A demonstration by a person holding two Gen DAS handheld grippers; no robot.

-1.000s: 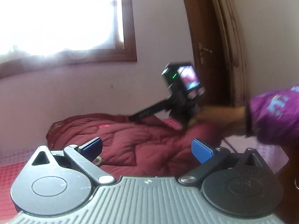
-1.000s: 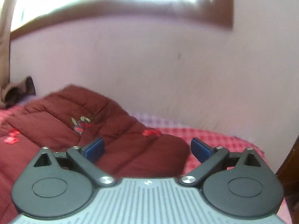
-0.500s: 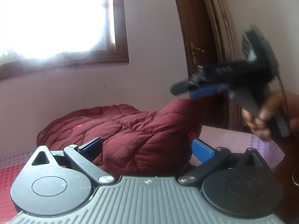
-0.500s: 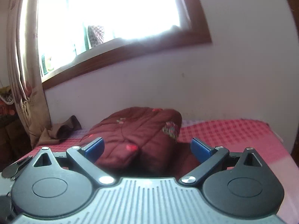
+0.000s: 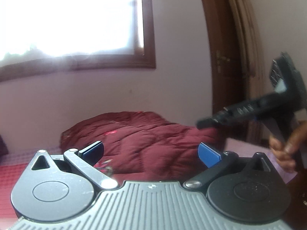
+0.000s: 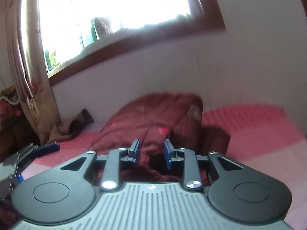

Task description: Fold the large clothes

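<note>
The right gripper's blue fingers have just been closing and now stand narrowly apart, parallel; dark red fabric fills the view between and behind them, but whether the pads actually press on it cannot be told. The left gripper's fingers are spread wide, with nothing pinched between them.

The task's thing, a quilted maroon jacket, lies bunched on the bed, against the pale wall below the window. Both grippers sit on the near side of the jacket; from the left wrist view the right gripper hangs over the jacket's right end, held by a hand.

The step in hand looks like taking hold of the jacket's near edge to start a fold (the garment is still a heap, so the task seems early). The next move calls for a firm pinch on an edge, then a lift and spread, with the left gripper taking a second edge.

For room: right of the jacket the red-checked cover lies bare. Left of the jacket are a curtain and a brown cloth, so less space there. The wall is just behind the jacket.
</note>
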